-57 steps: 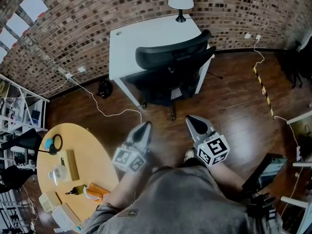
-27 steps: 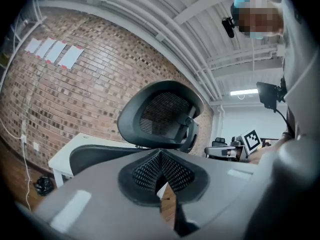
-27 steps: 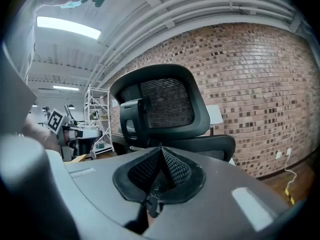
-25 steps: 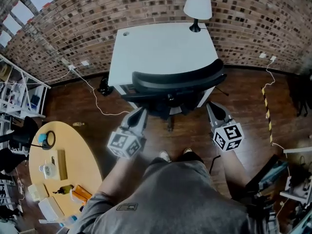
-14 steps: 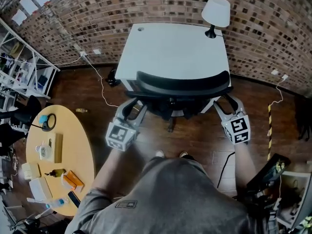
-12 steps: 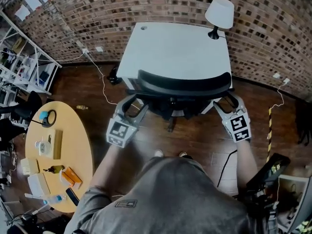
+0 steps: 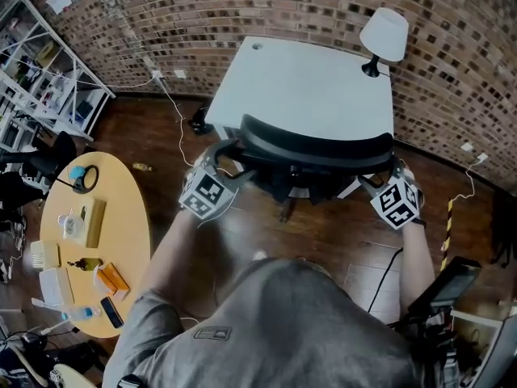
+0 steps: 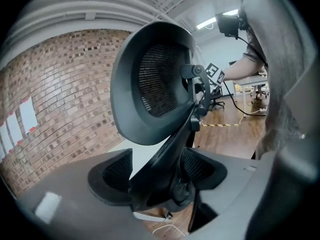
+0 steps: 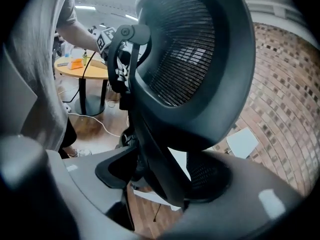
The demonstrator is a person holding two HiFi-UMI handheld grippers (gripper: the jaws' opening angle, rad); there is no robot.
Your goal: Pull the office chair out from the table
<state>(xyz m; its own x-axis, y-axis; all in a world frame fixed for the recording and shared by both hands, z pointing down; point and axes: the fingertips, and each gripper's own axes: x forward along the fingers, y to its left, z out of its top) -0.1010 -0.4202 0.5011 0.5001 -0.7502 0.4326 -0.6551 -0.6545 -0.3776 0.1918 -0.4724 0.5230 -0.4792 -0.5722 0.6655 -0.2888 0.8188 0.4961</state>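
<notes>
Two tools | left tool (image 7: 228, 158), right tool (image 7: 380, 181): jaws just opened, astride one office chair (image 7: 315, 144) | one table (image 7: 307, 87)

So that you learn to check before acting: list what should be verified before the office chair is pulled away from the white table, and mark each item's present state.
1. Jaws of the left gripper ready: ok. They have just been opening and stand apart round the back frame of the office chair.
2. Jaws of the right gripper ready: ok. They have just been opening and stand apart round the frame's other side.
3. Firm hold on the chair: not ok. Neither gripper has closed on it.
4. The lamp safe: ok. It stands at the far corner of the table, apart from the chair.
5. Path behind: cannot tell. The person hides much of the floor.
</notes>
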